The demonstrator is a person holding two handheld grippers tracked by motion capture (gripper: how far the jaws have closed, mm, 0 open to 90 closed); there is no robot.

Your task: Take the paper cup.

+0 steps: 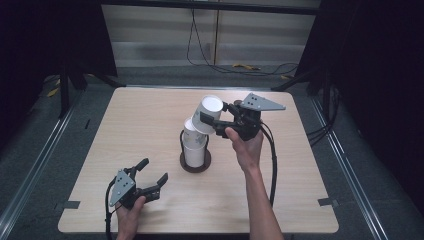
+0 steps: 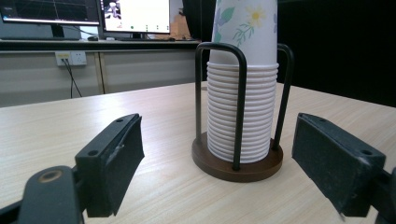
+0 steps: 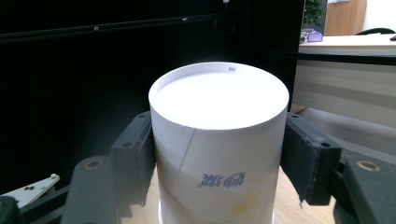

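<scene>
The wooden table (image 1: 150, 130) takes up most of the room in front of me, pale and bare apart from 1 cup holder. That holder (image 1: 195, 162) sits near the middle of the top: a round brown base with black wire hoops rising from it, and a stack of paper cups (image 1: 194, 147) nested upside down between the hoops. In the left gripper view the stack (image 2: 240, 112) shows many ridged rims piled close, with a flower print on the cup above them.

The right gripper (image 1: 216, 121) is up over the stack, held in the person's right hand (image 1: 246, 145), and its 2 jaws are clamped on the sides of a single paper cup (image 1: 207, 114). That cup is tilted, bottom end up and away from the hand, its lower end just above the top of the stack. In the right gripper view the cup (image 3: 217, 149) sits squarely between both pads.

The left gripper (image 1: 152, 175) rests low near the front edge of the table, jaws spread wide with nothing between them, pointed toward the holder.
</scene>
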